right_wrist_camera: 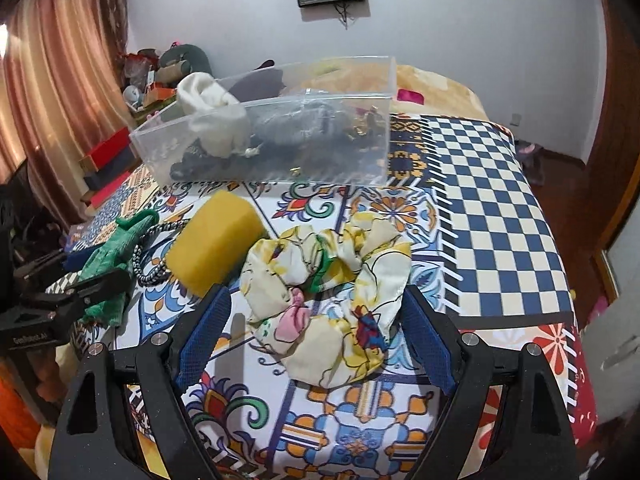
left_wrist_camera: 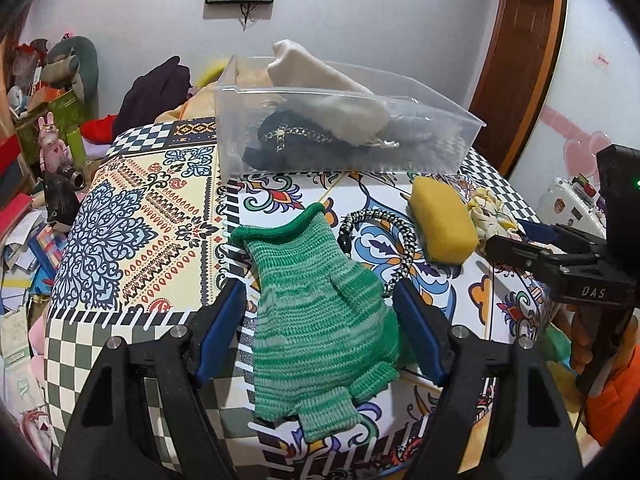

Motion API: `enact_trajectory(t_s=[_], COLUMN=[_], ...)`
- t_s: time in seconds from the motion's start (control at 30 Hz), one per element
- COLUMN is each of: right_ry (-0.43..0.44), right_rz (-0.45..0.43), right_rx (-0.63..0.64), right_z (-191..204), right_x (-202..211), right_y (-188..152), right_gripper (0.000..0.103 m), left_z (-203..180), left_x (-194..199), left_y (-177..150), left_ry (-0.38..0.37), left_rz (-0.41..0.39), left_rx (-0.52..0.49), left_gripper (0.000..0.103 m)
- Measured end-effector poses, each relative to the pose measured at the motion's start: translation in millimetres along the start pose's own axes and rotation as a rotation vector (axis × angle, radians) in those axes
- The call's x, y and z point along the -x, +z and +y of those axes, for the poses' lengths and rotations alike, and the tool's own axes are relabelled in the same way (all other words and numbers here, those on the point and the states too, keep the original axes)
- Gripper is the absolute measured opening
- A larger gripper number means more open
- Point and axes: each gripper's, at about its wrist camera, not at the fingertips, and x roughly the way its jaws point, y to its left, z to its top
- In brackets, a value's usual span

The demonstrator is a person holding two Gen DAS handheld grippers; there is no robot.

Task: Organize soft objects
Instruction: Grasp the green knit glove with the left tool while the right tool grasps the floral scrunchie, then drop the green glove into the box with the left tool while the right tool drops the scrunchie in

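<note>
A green knitted glove (left_wrist_camera: 316,312) lies flat on the patterned tablecloth (left_wrist_camera: 160,208). My left gripper (left_wrist_camera: 320,296) is open, its blue pads on either side of the glove. My right gripper (right_wrist_camera: 316,304) is open around a floral fabric scrunchie (right_wrist_camera: 332,296). A yellow sponge (left_wrist_camera: 442,220) (right_wrist_camera: 216,240) and a black-and-white braided cord (left_wrist_camera: 400,240) lie between them. A clear plastic bin (left_wrist_camera: 340,128) (right_wrist_camera: 272,140) at the back holds a cream cloth (left_wrist_camera: 324,88), dark items and a grey one.
The right gripper's body (left_wrist_camera: 560,268) shows at the right in the left wrist view. Clutter of boxes and toys (left_wrist_camera: 48,128) stands left of the table. A checkered cloth area (right_wrist_camera: 500,216) lies to the right.
</note>
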Motion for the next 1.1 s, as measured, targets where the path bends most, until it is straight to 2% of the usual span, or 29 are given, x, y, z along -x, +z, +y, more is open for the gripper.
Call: enact_trajectory(t_s=[0.2, 0.4, 0.5, 0.7, 0.83, 1.1], right_ry=[-0.020, 0.019, 0.016, -0.002, -0.012, -0.022], right_rz=[-0.011, -0.034, -0.048, -0.091, -0.142, -0.248], right_rx=[0.017, -0.033, -0.041, -0.021, 0.001, 0.072], right_z=[2, -8, -8, -4, -1, 13], right_x=[-1, 1, 5, 21, 36, 55], right_y=[1, 1, 3, 11, 26, 66], right_gripper=[0.045, 0.023, 0.020, 0.020, 0.020, 0.020], left_z=[5, 3, -1, 3, 8, 12], left_x=[5, 9, 11, 18, 31, 46], left_y=[-1, -1, 1, 15, 35, 88], left_ry=[-0.023, -0.007, 0.015, 0.010, -0.002, 0.049], left_rz=[-0.006, -0.018, -0.030, -0.041, -0.083, -0.186], left_rx=[0.007, -0.008, -0.029, -0.013, -0.005, -0.020], left_gripper=[0.049, 0.029, 0.024, 0.021, 0.021, 0.021])
